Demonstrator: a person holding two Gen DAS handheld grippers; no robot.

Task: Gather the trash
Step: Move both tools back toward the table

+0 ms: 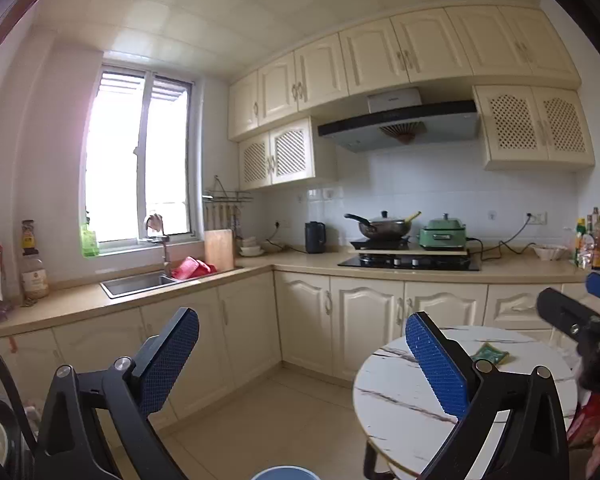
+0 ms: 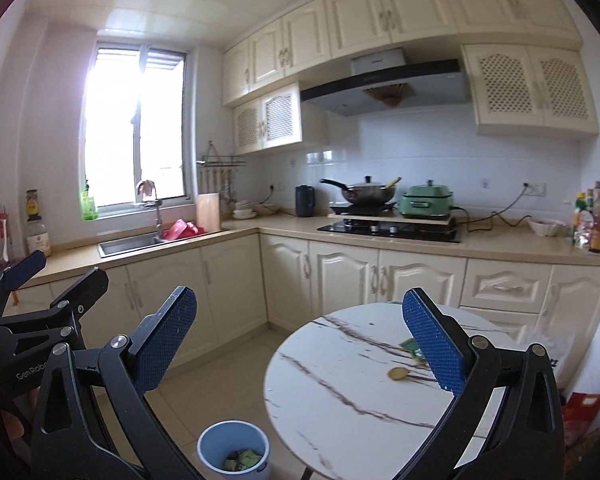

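Both hand-held grippers hang above the floor with fingers spread wide and nothing between them: the left hand-held gripper (image 1: 302, 350) near the left edge of the round white marble-patterned table (image 2: 340, 380), the right hand-held gripper (image 2: 300, 334) over its near side. On the table, a green crumpled wrapper (image 2: 410, 347) lies just behind the right gripper's right finger, and a small round yellow-brown scrap (image 2: 397, 374) just left of that finger. A light-blue round plastic bin (image 2: 233, 454) stands on the floor, near and left of the table, holding green wrappers.
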